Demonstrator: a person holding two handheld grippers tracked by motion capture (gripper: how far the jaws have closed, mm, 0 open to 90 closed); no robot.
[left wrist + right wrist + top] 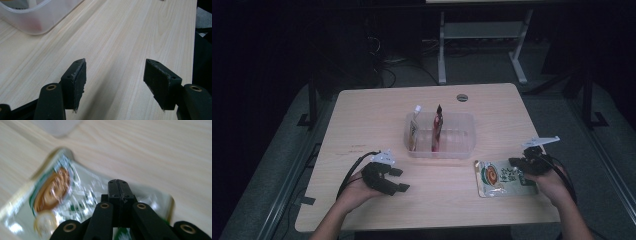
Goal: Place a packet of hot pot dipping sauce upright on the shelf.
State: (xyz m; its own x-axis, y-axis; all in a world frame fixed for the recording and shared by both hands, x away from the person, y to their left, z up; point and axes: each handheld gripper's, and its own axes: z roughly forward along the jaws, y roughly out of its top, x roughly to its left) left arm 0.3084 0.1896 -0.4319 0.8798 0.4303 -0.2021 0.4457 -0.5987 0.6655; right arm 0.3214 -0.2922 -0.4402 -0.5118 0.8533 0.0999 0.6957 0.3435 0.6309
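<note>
Flat silvery foil pouch (503,178) with a green-and-orange printed label lies on the pale wooden table (372,125), at its near right, just in front of the clear plastic rectangular tub (440,135) and towards that tub's right corner. Its long axis runs left to right across the table, tilted a little. The right gripper (518,163) sits at the pouch's right end, far nearer than the other; in the right gripper view its 2 jaws are pressed together over the pouch (75,202), so I judge the foil edge pinched between them, though the blur hides the contact itself. From here the tub lies forward and to the left, so the lift must carry the pouch that way. The right hand (552,185) comes in low from the near edge, wrist nearly level. The left gripper (398,179) rests over bare wood at the near left, jaws wide apart, holding nothing, with the tub's corner (32,17) ahead of it
</note>
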